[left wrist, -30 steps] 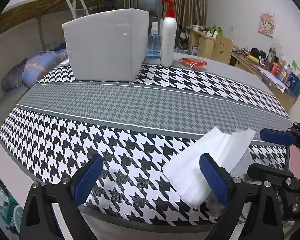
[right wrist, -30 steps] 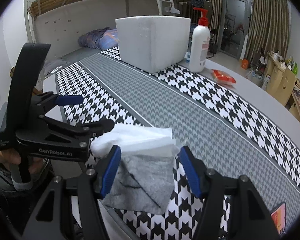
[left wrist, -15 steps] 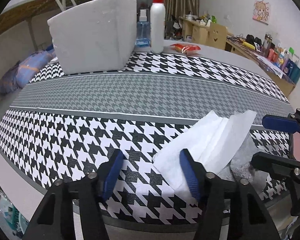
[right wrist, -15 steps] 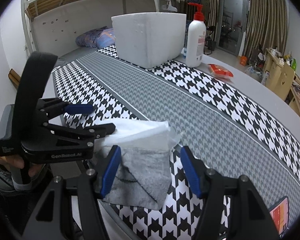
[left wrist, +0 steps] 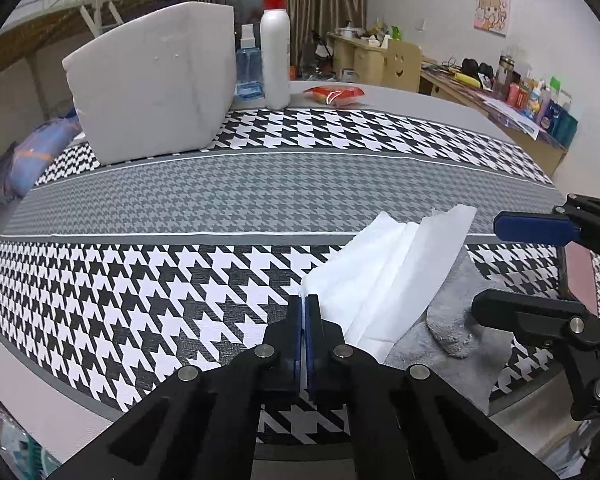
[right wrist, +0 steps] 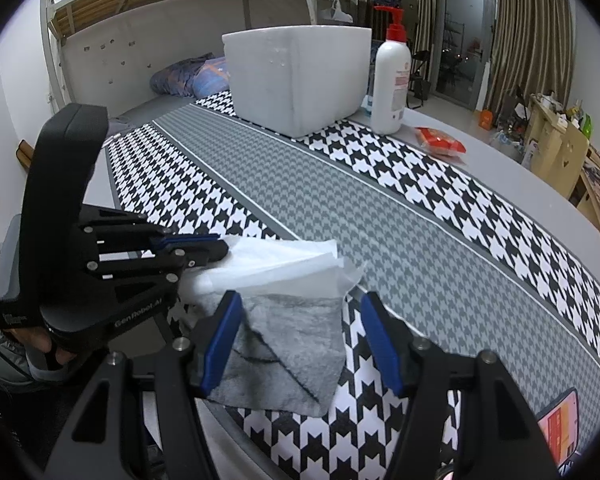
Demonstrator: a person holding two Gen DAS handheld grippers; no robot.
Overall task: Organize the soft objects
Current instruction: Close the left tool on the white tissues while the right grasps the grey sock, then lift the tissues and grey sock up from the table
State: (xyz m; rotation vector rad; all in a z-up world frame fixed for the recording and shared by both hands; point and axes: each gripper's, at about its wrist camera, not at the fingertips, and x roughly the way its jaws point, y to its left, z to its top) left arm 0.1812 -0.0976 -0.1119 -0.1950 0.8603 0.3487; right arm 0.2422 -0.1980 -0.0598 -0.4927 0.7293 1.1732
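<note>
A white folded tissue (left wrist: 392, 264) lies on a grey cloth (left wrist: 456, 344) near the front edge of the houndstooth table mat (left wrist: 180, 200). My left gripper (left wrist: 304, 312) is shut on the near corner of the white tissue; it also shows in the right wrist view (right wrist: 216, 248), pinching the tissue (right wrist: 284, 264). My right gripper (right wrist: 300, 340) is open, its blue pads either side of the grey cloth (right wrist: 292, 344), just above it. It shows at the right in the left wrist view (left wrist: 536, 264).
A white foam box (left wrist: 156, 80) stands at the far side of the mat, with a white pump bottle (left wrist: 275, 60), a small blue spray bottle (left wrist: 248, 68) and a red packet (left wrist: 336, 94) beside it. A phone (right wrist: 558, 428) lies at the near right edge.
My left gripper has gone from wide open to shut, closing on the corner of the white tissue. The right gripper has stayed open over the grey cloth.
</note>
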